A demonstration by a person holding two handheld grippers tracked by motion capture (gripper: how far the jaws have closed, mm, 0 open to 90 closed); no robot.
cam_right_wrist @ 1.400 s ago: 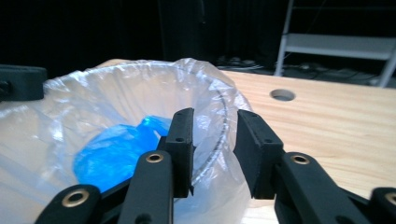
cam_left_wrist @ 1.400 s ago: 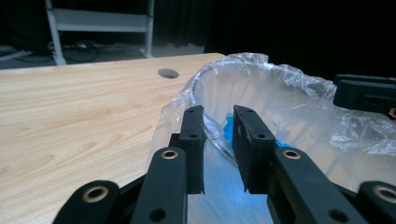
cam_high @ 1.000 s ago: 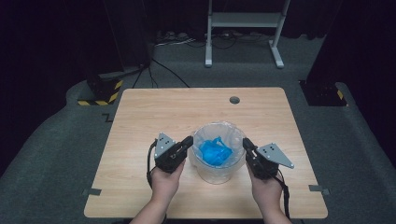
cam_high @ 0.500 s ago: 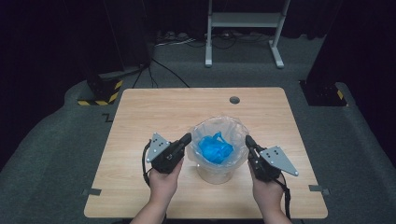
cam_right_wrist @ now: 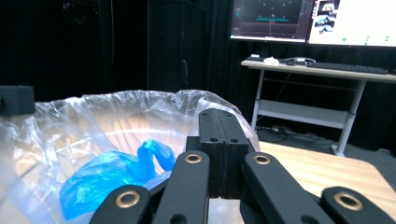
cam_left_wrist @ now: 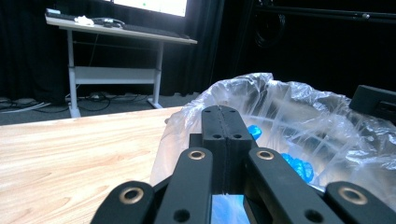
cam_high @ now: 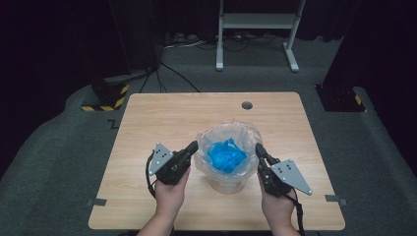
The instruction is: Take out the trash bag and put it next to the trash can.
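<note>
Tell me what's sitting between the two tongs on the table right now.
Between the left tongs and the right tongs stands a clear plastic bag over a container, with crumpled blue material inside, as the high view shows.

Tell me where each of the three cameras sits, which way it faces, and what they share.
High view: above the person's side, looking forward and down at the wooden table; both hands and forearms, left gripper and right gripper show.
Left gripper view: along its shut jaws, toward the clear plastic bag.
Right gripper view: along its shut jaws, into the bag at the blue crumpled plastic.
Shared: all three show the bag and blue plastic; both gripper views show a background desk.
</note>
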